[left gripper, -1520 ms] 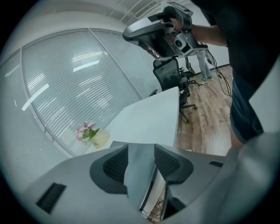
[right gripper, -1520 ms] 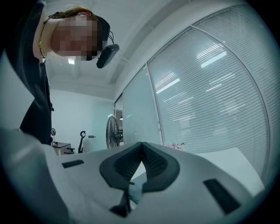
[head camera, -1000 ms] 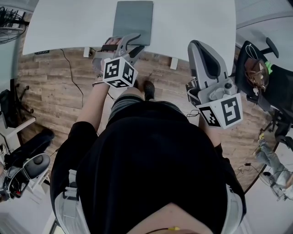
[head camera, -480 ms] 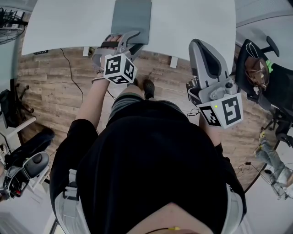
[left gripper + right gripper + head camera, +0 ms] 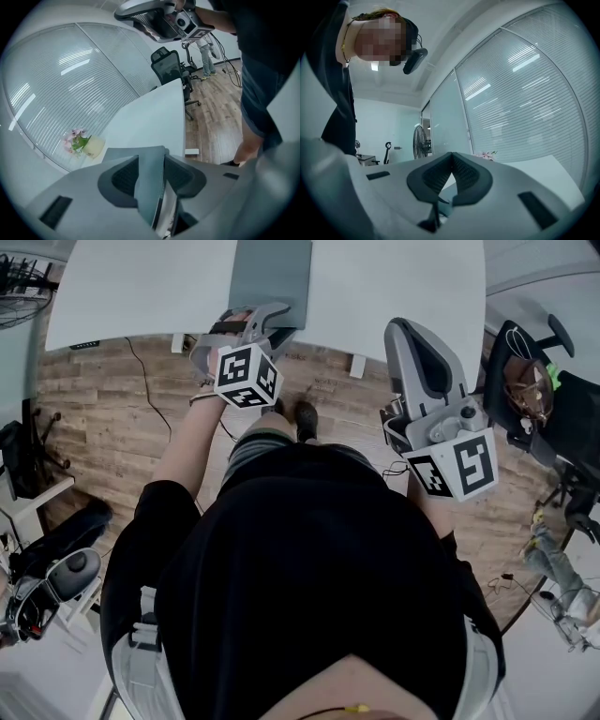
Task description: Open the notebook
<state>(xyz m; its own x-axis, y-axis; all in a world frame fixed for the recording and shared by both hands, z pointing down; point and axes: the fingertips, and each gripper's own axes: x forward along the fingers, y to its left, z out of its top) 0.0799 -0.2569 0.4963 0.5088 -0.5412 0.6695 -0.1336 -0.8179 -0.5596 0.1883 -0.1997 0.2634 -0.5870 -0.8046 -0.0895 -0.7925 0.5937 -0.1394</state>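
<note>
- Head view: grey notebook (image 5: 272, 277) at 12 o'clock, lying flat on the white table (image 5: 141, 287). Its 6 o'clock edge sits right at the table's near rim.
- On that edge, the left gripper (image 5: 279, 321), tipped downward. Its marker cube (image 5: 246, 376) sits behind it toward 7 o'clock, and the person's left hand (image 5: 214, 348) is wrapped round the handle.
- Left gripper view: the notebook's edge stands between the jaws, grey cover against one pad and white page edges showing toward the other. The jaws have just been closing. The pads appear to bear on the notebook from both sides, so it is grasped.
- Cover shows no lift in the head view.
- Toward 3 o'clock in the head view, the right gripper (image 5: 405, 334), well apart from the notebook.
- Right gripper view: jaws clenched, tips meeting, nothing between them.
- Wooden floor (image 5: 103, 399) runs under the table, from 9 o'clock round to 3 o'clock.
- Left gripper view, further out: pot of pink flowers (image 5: 86, 144) on the table at 9 o'clock, black office chair (image 5: 171, 70) at 12 o'clock beyond the table's far end.
- Right gripper view: standing fan (image 5: 421, 140) at 9 o'clock of centre.
</note>
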